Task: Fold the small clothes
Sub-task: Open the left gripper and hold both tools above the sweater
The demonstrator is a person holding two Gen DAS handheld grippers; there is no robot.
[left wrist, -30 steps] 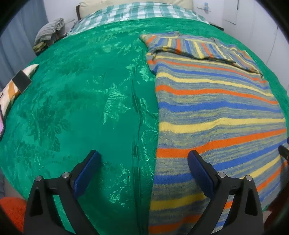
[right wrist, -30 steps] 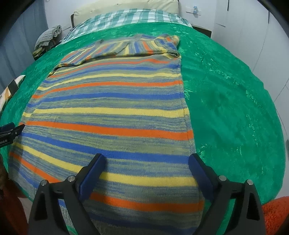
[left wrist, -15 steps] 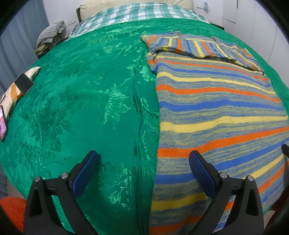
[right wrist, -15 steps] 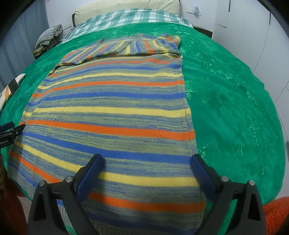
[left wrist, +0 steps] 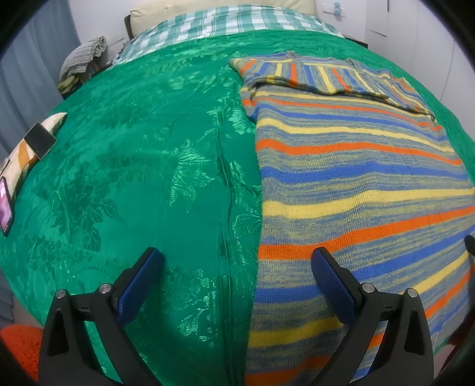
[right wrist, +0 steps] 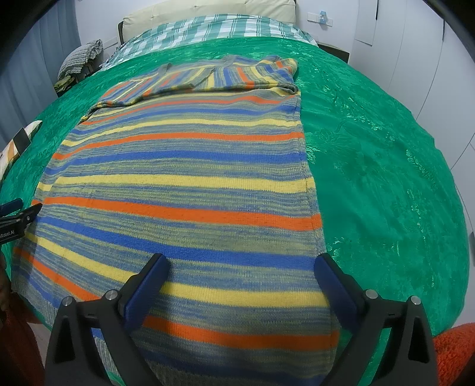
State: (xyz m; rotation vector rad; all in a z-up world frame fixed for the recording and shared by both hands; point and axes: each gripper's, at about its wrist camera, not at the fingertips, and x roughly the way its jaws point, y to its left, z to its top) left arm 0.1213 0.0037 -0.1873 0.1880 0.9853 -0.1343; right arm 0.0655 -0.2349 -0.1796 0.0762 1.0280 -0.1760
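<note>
A knitted sweater with orange, blue and yellow stripes lies flat on the green bedspread, its sleeves folded across the far end. My left gripper hovers open over the sweater's left edge near the hem, one finger above the bedspread and one above the knit. My right gripper stands open above the hem at the sweater's right edge. Nothing is held between either pair of fingers. The left gripper's tip shows at the left edge of the right wrist view.
A phone rests on a striped cushion at the bed's left edge, and another lit phone lies nearer. A checked sheet and a pillow are at the head. Folded cloth sits far left. White cupboards stand right.
Both grippers have drifted slightly back and upward from the sweater; the view widens a little. Jaws stay open and the sweater has not moved.
</note>
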